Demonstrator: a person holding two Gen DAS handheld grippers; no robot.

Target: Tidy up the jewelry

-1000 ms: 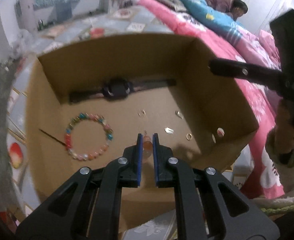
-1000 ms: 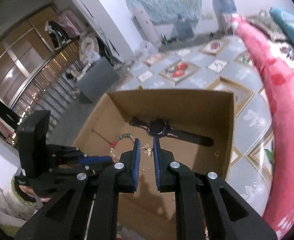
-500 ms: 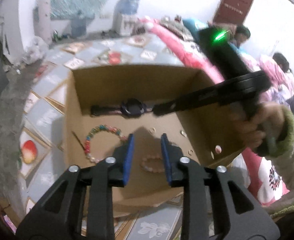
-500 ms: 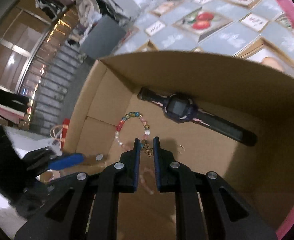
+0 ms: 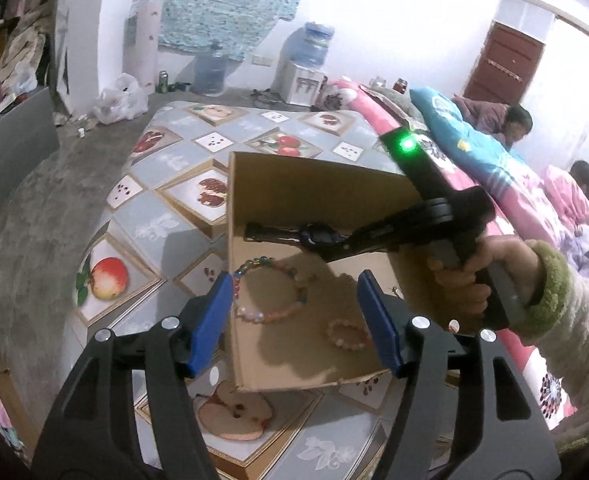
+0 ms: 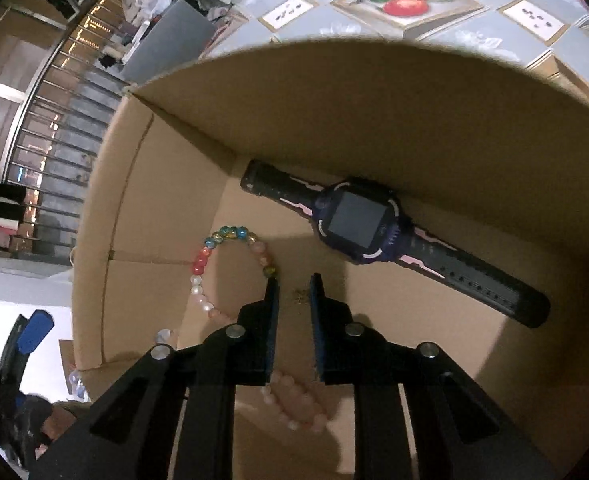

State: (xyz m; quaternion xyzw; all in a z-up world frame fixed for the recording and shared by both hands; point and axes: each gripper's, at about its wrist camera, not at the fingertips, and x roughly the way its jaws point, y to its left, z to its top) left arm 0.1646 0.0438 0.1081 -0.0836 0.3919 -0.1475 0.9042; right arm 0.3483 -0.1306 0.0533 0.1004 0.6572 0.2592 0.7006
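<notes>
Fruit-patterned floor matting [image 5: 166, 216] lay under the cardboard box [image 5: 306, 196]. Seen from the left wrist, the left tool [image 5: 294, 316] was spreading, empty, above a pink bracelet [image 5: 346, 334]; the right tool's body hid part of the watch [image 5: 318, 236]. From the right wrist, the right tool [image 6: 293, 298] was parting around a small gold charm [image 6: 299, 295], near the multicoloured bracelet [image 6: 214, 264].

We see white walls [image 5: 394, 20], a grey concrete floor [image 5: 34, 208], a fruit-patterned floor mat [image 5: 166, 184], a dark red door [image 5: 502, 64] and a blue-bottled water dispenser [image 5: 306, 68].
</notes>
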